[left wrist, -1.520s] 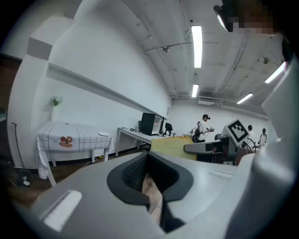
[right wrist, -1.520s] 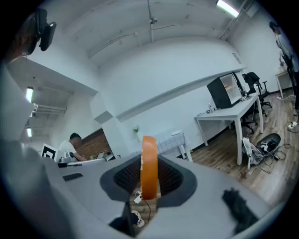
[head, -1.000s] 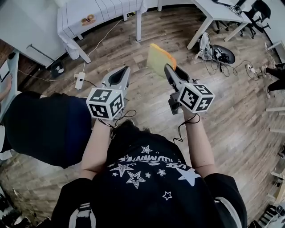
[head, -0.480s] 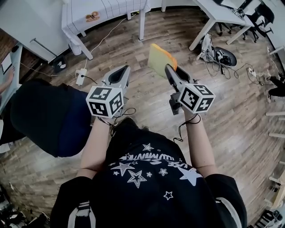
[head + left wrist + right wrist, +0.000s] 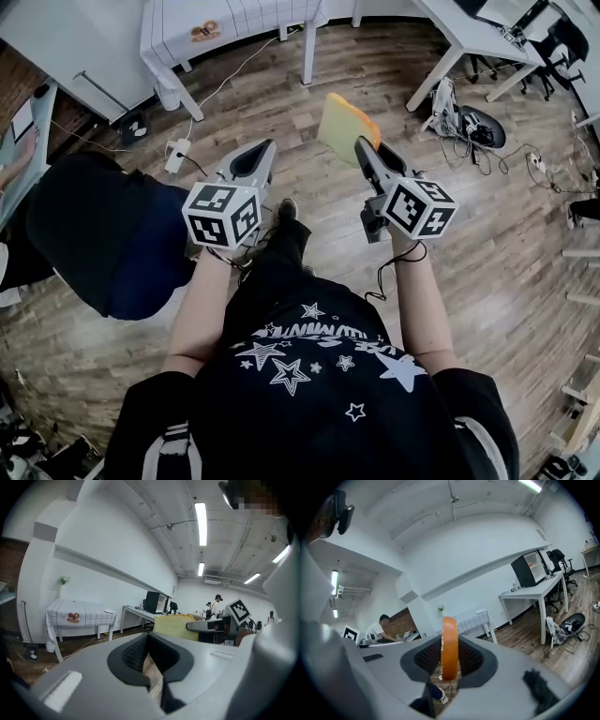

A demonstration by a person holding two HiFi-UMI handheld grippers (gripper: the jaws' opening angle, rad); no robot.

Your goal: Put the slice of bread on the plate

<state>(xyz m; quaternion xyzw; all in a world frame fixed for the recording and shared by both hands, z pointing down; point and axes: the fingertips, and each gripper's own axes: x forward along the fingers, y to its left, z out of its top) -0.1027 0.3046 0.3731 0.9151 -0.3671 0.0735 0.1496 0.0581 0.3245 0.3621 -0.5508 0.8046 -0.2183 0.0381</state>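
The slice of bread (image 5: 342, 124) is yellow with an orange crust and stands on edge in the air, high above the wooden floor. My right gripper (image 5: 364, 142) is shut on its near end. In the right gripper view the bread (image 5: 449, 644) shows edge-on between the pads of the right gripper (image 5: 450, 667). My left gripper (image 5: 265, 147) hangs beside it to the left, its tips together and nothing in it. The left gripper (image 5: 149, 641) also sees the bread (image 5: 171, 624) off to its right. A small white plate (image 5: 108, 611) (image 5: 480, 612) lies on a distant table with a checked cloth.
The checked-cloth table (image 5: 234, 14) stands at the top, with doughnuts (image 5: 208, 30) on it. A big black rounded object (image 5: 94, 234) is at the left. White desks (image 5: 459, 28) and a bag with cables (image 5: 459, 112) are at the upper right. A power strip (image 5: 178, 155) lies on the floor.
The floor and the checked-cloth table have slid right and nearer in the head view. A shoe has come into sight below the grippers. Both grippers keep their pose, the bread still held.
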